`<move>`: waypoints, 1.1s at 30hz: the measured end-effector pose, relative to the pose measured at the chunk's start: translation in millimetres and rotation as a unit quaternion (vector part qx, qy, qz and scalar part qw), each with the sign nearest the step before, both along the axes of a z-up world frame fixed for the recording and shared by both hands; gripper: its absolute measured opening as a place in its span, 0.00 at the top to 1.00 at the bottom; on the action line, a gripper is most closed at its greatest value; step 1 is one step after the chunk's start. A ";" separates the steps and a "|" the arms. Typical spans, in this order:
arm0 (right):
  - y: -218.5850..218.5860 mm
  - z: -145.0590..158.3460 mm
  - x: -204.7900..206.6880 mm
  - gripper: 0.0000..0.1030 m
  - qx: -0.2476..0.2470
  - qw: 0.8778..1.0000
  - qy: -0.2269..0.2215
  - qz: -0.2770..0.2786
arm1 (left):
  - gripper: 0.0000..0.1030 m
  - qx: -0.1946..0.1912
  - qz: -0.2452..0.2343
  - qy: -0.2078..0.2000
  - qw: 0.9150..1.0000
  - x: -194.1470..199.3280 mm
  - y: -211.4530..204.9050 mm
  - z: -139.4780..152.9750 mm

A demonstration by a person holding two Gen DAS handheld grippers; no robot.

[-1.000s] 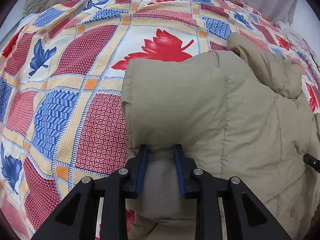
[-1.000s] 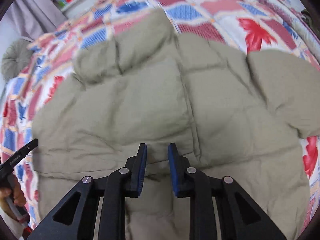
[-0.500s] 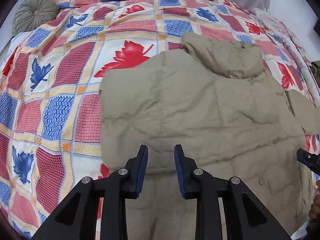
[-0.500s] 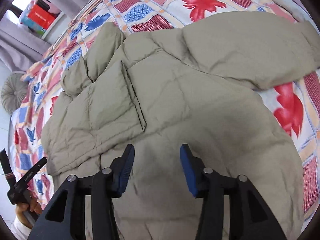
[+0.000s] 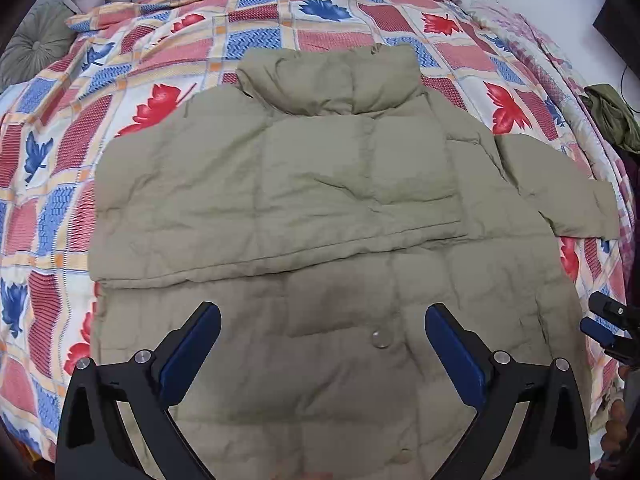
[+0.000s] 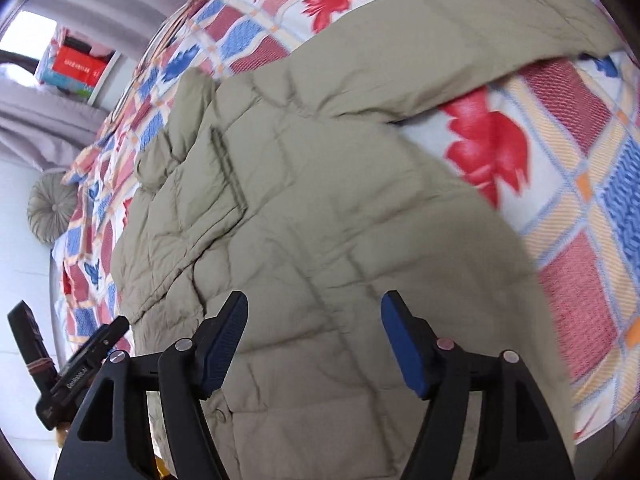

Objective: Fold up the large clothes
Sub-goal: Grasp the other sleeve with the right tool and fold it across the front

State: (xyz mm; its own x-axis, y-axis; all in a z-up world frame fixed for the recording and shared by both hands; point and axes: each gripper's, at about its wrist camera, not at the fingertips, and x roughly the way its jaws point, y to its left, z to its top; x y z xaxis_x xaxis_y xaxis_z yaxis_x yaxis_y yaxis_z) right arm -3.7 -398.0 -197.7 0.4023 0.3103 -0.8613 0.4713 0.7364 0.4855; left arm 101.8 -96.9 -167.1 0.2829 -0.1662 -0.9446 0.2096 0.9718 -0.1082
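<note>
Both my left gripper [image 5: 322, 334] and right gripper [image 6: 314, 330] are opening, empty, over the jacket [image 5: 320, 208]; next, probably, I'd take the unfolded sleeve [image 5: 560, 192] at right by its cuff.

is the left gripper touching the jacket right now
Apart. In the left wrist view the left gripper hangs above the beige puffer jacket, jaws opening, nothing pinched between the blue pads.

1 beige puffer jacket [image 5: 320, 184] lying on 1 bed [image 5: 168, 48], 1 sleeve [image 5: 560, 192] sticking out at right. 2 snap buttons showing on jacket front, upper [image 5: 381, 338] and lower [image 5: 403, 456]. 2 hand-held grippers working: left hand-held gripper [image 5: 322, 334] and right hand-held gripper [image 6: 314, 322], jaws opening, nothing sitting between them. 1 round pleated cushion [image 6: 52, 208] resting at bed edge.
</note>
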 end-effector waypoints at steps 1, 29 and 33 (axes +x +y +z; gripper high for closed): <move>-10.2 0.4 -4.0 0.16 0.003 1.000 -0.002 -0.008 | 0.01 0.005 -0.002 0.001 1.000 -0.8 -7.4 -1.3; -311.9 -58.0 -16.5 0.00 0.186 0.928 -0.103 -0.306 | 0.01 0.018 -0.045 0.034 0.998 -17.3 -175.2 -24.6; -334.6 -79.4 0.1 0.00 0.228 0.905 -0.117 -0.339 | 0.01 0.020 -0.042 0.034 0.998 -15.1 -184.0 -27.6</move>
State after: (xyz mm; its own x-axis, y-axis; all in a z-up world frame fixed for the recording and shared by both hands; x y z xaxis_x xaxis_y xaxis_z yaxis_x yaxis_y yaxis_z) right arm -3.6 -732.6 -277.1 0.7880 0.2253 -0.5731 0.5856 0.0135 0.8105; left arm 86.7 -280.9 -194.7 0.2041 -0.1475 -0.9678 0.2832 0.9552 -0.0858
